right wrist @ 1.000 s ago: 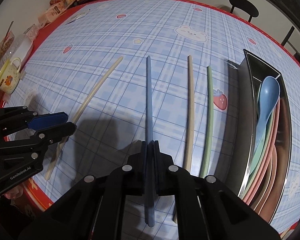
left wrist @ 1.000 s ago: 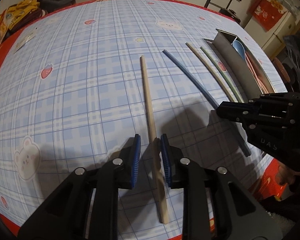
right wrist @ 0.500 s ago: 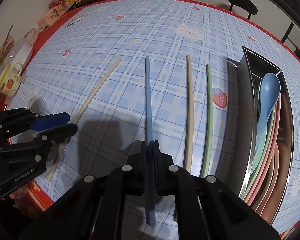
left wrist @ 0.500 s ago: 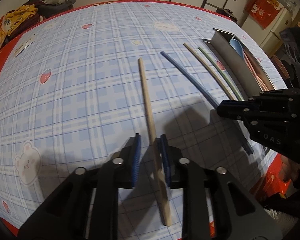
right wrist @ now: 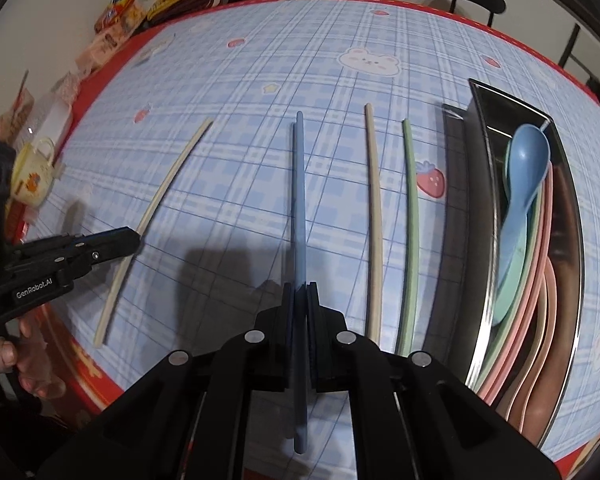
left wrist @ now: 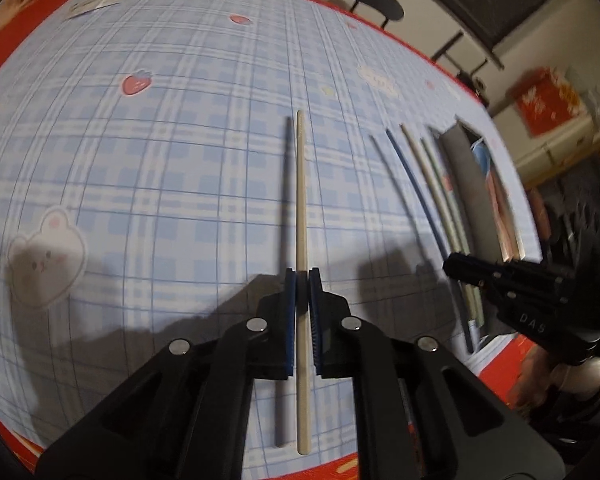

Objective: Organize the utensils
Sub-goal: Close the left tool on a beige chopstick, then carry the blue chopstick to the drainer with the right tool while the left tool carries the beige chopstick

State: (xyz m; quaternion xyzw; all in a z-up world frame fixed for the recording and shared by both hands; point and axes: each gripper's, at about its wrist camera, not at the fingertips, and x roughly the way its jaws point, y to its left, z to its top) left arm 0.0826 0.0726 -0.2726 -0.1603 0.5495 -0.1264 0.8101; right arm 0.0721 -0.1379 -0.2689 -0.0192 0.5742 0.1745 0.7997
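- Two chopsticks are in hand: the left gripper [left wrist: 302, 276] pinches the cream stick [left wrist: 301, 208] and the right gripper [right wrist: 300, 290] pinches the blue stick [right wrist: 299, 208], each jaw pair pressed tight on its stick.
- Both sticks look light, thin and stiff, with a smooth finish that could slip or swivel between the pads; I judge a hold near the thick end, as now, leaves a long free tip that will swing with any wrist roll.
- A grip nearer the middle would balance better, but the present one should do for so light a thing.
- Both held sticks appear lifted: each throws a dark shadow line beside it on the cloth [left wrist: 140, 184].
- Still on the cloth lie a second cream stick [right wrist: 374, 216] and a green stick [right wrist: 410, 220], side by side and just beside the tray [right wrist: 480, 208].
- That tray already holds spoons [right wrist: 524, 168] and other pastel utensils, so it is probably where the sticks go.
- Against the earlier frames, the left jaws have just been closing, from standing apart around the cream stick to clamping it.
- That stick now runs straight along the left view rather than slanted, and its shadow has parted from it.
- No change shows in the right grip; blue stick, second cream stick, green stick and tray sit as before.
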